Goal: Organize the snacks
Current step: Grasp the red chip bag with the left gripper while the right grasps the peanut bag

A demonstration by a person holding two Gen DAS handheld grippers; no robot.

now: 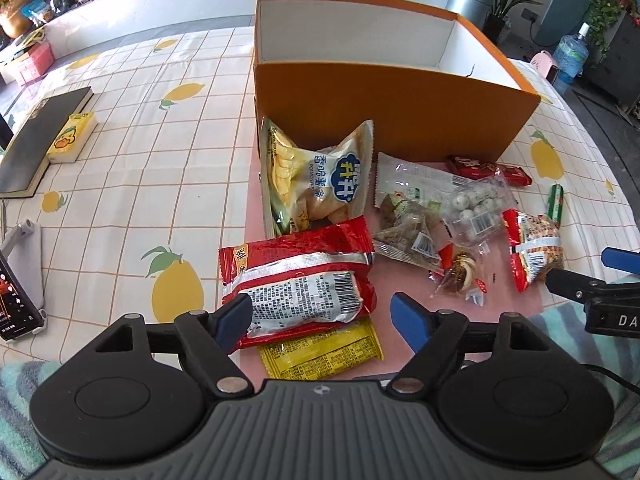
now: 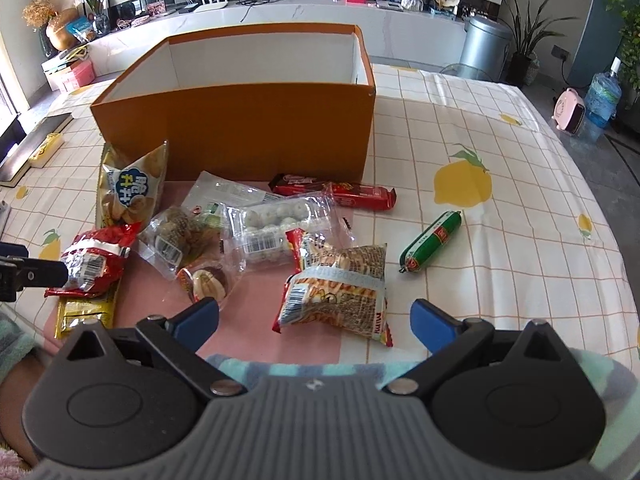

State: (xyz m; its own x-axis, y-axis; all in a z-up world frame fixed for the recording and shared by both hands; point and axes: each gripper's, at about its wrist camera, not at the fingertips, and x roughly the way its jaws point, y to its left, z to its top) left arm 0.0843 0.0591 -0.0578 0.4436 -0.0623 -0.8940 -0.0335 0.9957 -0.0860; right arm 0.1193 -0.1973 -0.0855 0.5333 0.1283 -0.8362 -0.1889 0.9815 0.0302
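Observation:
An open orange box (image 1: 380,108) (image 2: 240,120) stands on the lemon-print tablecloth, with snacks strewn on a pink mat (image 2: 248,320) in front of it. My left gripper (image 1: 320,320) is open over a red snack bag (image 1: 296,280). Its left pad sits at the bag's edge and its right pad is apart from the bag. A yellow packet (image 1: 320,356) lies under that bag. My right gripper (image 2: 316,322) is open, its fingers on either side of a red-and-yellow noodle pack (image 2: 340,292) without touching it. A chips bag (image 1: 316,184) leans against the box.
A clear pack of white balls (image 2: 276,224), a red bar (image 2: 340,192) and a green sausage (image 2: 432,246) lie near the box. A black book (image 1: 40,144), a yellow tissue pack (image 1: 72,138) and a phone on a stand (image 1: 16,296) sit at the left.

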